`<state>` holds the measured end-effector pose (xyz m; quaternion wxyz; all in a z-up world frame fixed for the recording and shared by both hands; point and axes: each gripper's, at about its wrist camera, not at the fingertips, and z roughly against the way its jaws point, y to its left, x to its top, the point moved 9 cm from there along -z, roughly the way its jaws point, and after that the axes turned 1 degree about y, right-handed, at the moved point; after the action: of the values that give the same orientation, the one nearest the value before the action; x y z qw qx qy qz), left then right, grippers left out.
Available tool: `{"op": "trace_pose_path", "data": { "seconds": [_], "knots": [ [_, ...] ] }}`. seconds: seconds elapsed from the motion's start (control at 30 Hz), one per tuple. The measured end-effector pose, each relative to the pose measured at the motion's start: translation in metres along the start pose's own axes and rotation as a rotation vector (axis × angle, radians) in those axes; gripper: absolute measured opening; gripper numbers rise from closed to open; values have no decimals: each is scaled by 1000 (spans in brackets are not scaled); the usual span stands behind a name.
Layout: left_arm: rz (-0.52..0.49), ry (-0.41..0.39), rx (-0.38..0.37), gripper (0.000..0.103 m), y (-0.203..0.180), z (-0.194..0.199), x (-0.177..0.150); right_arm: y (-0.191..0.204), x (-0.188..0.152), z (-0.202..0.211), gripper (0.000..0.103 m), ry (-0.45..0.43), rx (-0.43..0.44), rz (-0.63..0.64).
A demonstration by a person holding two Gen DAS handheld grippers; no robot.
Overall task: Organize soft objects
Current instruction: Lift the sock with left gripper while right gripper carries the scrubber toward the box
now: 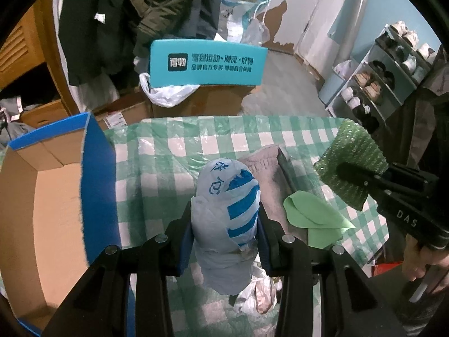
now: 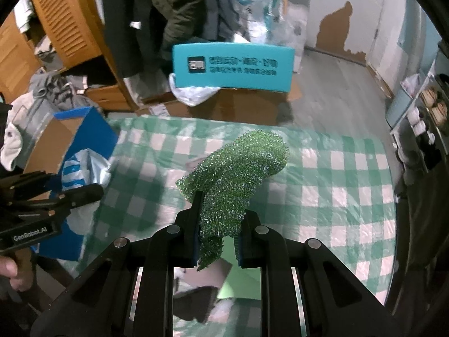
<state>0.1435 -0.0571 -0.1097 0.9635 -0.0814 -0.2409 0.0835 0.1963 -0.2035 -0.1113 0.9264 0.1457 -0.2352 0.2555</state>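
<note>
Left gripper [image 1: 226, 221]: clamped on a rolled white plastic bag with blue stripes [image 1: 227, 219], blue pads pressing both sides of the bundle; fills the lower centre of the left wrist view.
Striped bag: lifted clear of the cloth, upper end pointing toward the middle of the frame, loose crumpled plastic hanging below the pads; seen again at left in the right wrist view, in front of the blue box.
Right gripper [image 2: 217, 230]: narrow gap, pinching a sheet of green bubble wrap [image 2: 238, 168]; black finger [image 1: 362, 174] lying across the same sheet at the right edge of the left wrist view.
Bubble wrap: raised above the table, top end curling toward the upper right of centre in the right wrist view, ragged lower end dangling between the pads.
Table [image 2: 336, 185]: covered in green and white checked cloth under clear plastic, spanning the middle of both views.
Cardboard box [image 1: 56, 185]: blue outside, brown inside, open, at the left edge of the table in the left wrist view.
Grey-pink cloth [image 1: 269, 168]: lying on the table just behind and right of the striped bag.
Light green sheet [image 1: 311, 216]: flat on the table, lower right of centre, below the bubble wrap.
Teal box [image 1: 207, 64]: printed with dark characters, beyond the table's far edge, upper centre.
Shoe rack [image 1: 384, 75]: upper right, shelves holding pairs of shoes.
Hand [image 1: 421, 264]: at the right edge, wrapped around the right gripper's handle.
</note>
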Motion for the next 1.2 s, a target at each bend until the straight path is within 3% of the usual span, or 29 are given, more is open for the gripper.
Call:
{"op": "trace_pose_path", "data": {
  "seconds": [0.53, 1.2],
  "knots": [
    [35, -38, 23, 40, 37, 43, -20, 77, 8, 12, 17, -17, 78, 118],
    [136, -79, 93, 40, 117, 80, -33, 184, 19, 6, 17, 8, 194, 266]
  ]
}}
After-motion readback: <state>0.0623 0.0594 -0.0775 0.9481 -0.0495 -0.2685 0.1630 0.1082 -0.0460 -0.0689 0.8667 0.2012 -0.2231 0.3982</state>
